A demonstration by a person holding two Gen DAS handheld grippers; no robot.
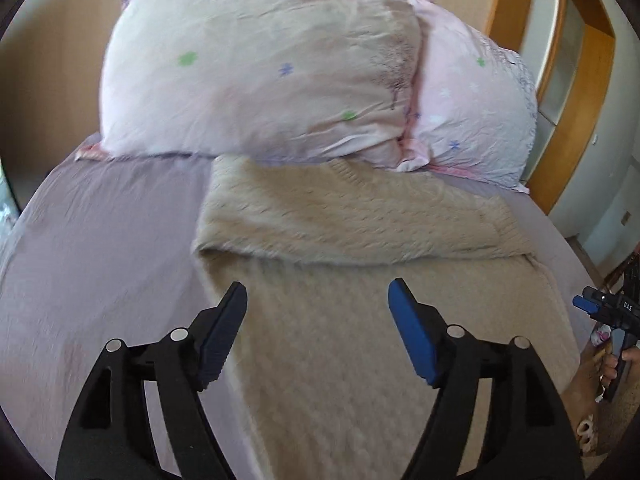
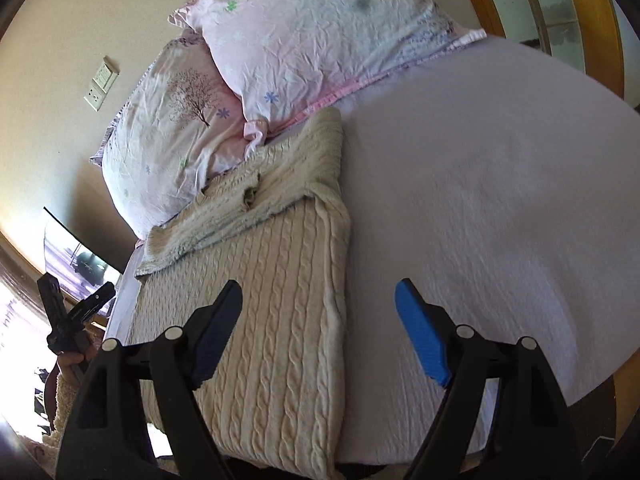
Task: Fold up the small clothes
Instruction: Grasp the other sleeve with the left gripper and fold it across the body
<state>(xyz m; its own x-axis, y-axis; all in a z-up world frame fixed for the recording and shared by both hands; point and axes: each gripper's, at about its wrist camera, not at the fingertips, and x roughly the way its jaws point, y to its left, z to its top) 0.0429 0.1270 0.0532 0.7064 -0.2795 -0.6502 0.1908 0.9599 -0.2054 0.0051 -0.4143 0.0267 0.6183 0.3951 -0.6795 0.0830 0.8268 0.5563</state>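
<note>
A cream cable-knit sweater [image 1: 352, 280] lies on the lilac bed sheet [image 1: 100, 260], its upper part folded down over the body, its top edge touching the pillows. In the right wrist view the sweater [image 2: 272, 300] shows a folded sleeve and collar across its top. My left gripper [image 1: 318, 292] is open and empty, held above the sweater's lower body. My right gripper [image 2: 320, 292] is open and empty above the sweater's right edge. The right gripper also shows at the far right of the left wrist view [image 1: 600, 308], and the left gripper at the far left of the right wrist view [image 2: 74, 312].
Two pink flowered pillows [image 1: 256, 68] [image 1: 472, 116] lean against the wall at the head of the bed. A wooden door frame [image 1: 576, 128] stands on the right. A wall socket [image 2: 100, 82] and a dark screen [image 2: 80, 260] are on the left.
</note>
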